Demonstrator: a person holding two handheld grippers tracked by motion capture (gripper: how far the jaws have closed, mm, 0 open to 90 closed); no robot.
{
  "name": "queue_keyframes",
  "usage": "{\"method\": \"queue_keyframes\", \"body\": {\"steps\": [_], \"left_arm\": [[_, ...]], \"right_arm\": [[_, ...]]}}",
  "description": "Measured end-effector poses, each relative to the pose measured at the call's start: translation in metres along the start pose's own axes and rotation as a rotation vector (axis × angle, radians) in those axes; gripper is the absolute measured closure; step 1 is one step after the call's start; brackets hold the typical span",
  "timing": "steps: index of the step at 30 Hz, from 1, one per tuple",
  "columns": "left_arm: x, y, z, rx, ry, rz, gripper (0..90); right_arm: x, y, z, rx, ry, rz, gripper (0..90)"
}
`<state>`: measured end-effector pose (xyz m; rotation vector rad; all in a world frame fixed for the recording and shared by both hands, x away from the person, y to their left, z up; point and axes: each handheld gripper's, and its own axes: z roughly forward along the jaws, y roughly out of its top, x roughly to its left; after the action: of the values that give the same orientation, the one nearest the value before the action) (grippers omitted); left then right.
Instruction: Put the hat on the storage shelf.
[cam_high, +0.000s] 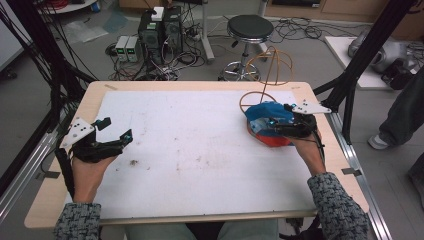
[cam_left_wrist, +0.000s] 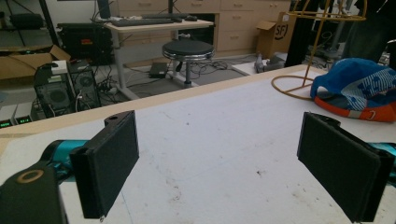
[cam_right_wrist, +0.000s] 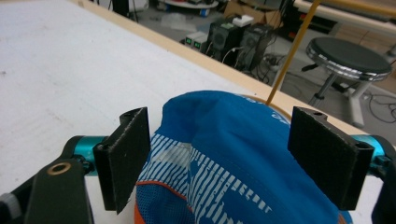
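My right claw (cam_right_wrist: 219, 158) stood apart around the blue cap (cam_right_wrist: 233, 154) — not pinching yet. Next I needed to squeeze — my left claw (cam_left_wrist: 233, 163) waited, apart too.

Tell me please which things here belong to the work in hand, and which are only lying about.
Part of the work:
- blue cap, between the open fingers of the right gripper
- yellow wire stand behind the cap

Only lying about:
- left gripper, open over the bare white mat
- black stool, on the floor
- computer towers, on the floor
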<state>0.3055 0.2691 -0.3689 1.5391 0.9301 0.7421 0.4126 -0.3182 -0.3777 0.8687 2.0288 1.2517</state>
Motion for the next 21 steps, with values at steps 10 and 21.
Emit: {"method": "queue_keyframes", "body": {"steps": [10, 21], "left_arm": [[0.0, 0.0, 0.0, -0.002, -0.003, 0.0, 12.9], [0.002, 0.001, -0.001, -0.004, 0.001, 0.0, 13.0]], "right_arm": [[-0.003, 0.0, 0.017, 0.062, -0.031, -0.047, 26.2], [-0.007, -0.005, 0.023, 0.119, -0.046, -0.077, 40.3]]}}
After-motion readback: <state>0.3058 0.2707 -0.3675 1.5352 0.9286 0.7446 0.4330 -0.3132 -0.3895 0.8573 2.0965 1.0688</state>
